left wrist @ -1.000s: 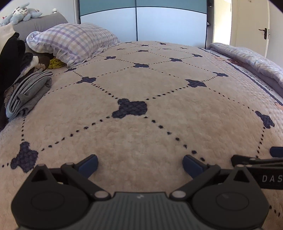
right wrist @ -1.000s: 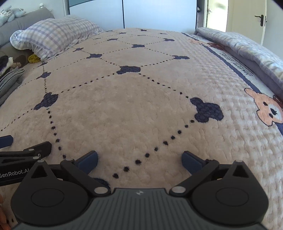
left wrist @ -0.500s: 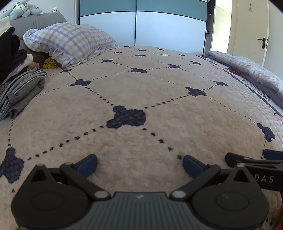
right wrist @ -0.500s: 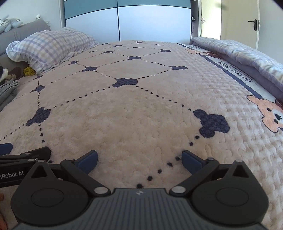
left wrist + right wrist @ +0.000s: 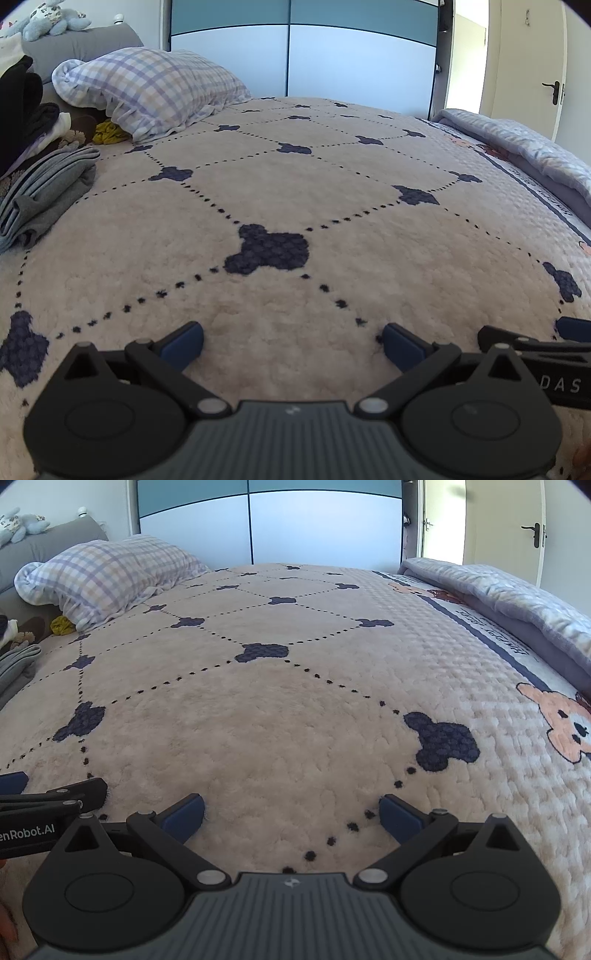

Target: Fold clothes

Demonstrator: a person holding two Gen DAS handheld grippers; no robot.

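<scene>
The left gripper (image 5: 291, 345) hangs low over the fleece bedspread (image 5: 295, 192) with its blue fingers spread wide and nothing between them. The right gripper (image 5: 291, 814) sits just beside it, equally wide apart and empty. Ahead and far to the left of both lies a folded grey garment (image 5: 40, 192) at the bed's edge, with dark clothes (image 5: 22, 107) piled behind it. Beyond that, ahead-left, a checked pillow (image 5: 155, 88) rests against the grey headboard (image 5: 81, 48). Ahead-right, a rolled quilt (image 5: 517, 602) lines the far side
</scene>
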